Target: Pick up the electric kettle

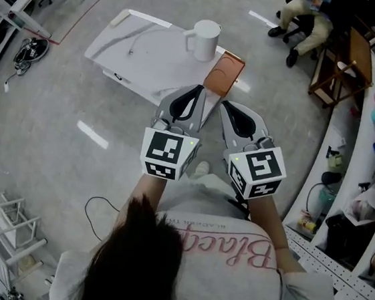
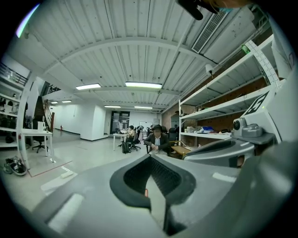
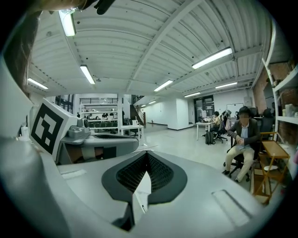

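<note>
Left gripper [image 1: 195, 90]: jaws together, nothing between them.
Right gripper [image 1: 225, 105]: jaws together, empty, just beside the left one.
Electric kettle [image 1: 204, 39]: upright on the white table [image 1: 141, 57], ahead of both jaw tips, well apart.
Orange tray [image 1: 224, 74]: between the jaw tips and the kettle.

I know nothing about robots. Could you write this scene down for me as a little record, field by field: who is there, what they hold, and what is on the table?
Holder: a person seen from above, one tool in each hand
Left tongs: shut, nothing between them, held in the air short of the table
Right tongs: shut, empty, beside the left pair
Kettle: white, upright, at the table's far edge, untouched
Table: white top
Orange tray: at the table's right end, beside the kettle
Stage: pickup not yet begun
</note>
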Demonstrator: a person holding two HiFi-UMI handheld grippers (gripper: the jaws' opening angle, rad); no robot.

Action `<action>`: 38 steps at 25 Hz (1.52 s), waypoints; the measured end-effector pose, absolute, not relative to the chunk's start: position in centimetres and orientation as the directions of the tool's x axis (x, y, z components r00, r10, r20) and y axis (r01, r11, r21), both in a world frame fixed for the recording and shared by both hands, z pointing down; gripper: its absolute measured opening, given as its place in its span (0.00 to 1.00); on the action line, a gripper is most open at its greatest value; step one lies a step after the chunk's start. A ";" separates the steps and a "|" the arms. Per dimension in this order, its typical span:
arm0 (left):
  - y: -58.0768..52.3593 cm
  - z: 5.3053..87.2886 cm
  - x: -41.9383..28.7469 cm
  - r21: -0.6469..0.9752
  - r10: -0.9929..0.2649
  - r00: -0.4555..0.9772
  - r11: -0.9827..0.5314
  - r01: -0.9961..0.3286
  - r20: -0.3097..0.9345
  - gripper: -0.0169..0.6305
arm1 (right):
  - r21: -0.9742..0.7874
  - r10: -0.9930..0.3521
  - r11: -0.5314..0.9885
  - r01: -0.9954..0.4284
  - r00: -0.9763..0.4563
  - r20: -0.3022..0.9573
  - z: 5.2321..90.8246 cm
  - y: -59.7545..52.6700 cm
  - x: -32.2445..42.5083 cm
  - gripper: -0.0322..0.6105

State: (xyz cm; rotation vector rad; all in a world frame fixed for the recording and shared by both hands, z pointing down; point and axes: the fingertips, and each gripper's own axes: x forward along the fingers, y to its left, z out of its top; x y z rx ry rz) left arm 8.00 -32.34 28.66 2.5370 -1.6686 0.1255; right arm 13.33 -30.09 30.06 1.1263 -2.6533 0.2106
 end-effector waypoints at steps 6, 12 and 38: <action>-34.7 30.1 8.3 0.046 -0.925 0.345 -0.342 -0.938 0.160 0.03 | -0.075 -0.648 0.719 -0.691 -0.706 0.287 31.0 -32.7 13.9 0.08; -37.3 31.1 7.9 0.058 -0.925 0.328 -0.323 -0.945 0.191 0.03 | -0.112 -0.640 0.709 -0.696 -0.702 0.311 32.4 -35.4 14.4 0.08; -54.9 37.0 2.1 0.140 -0.885 0.387 -0.362 -0.921 0.259 0.03 | -0.049 -0.588 0.724 -0.688 -0.653 0.477 38.4 -53.9 10.0 0.08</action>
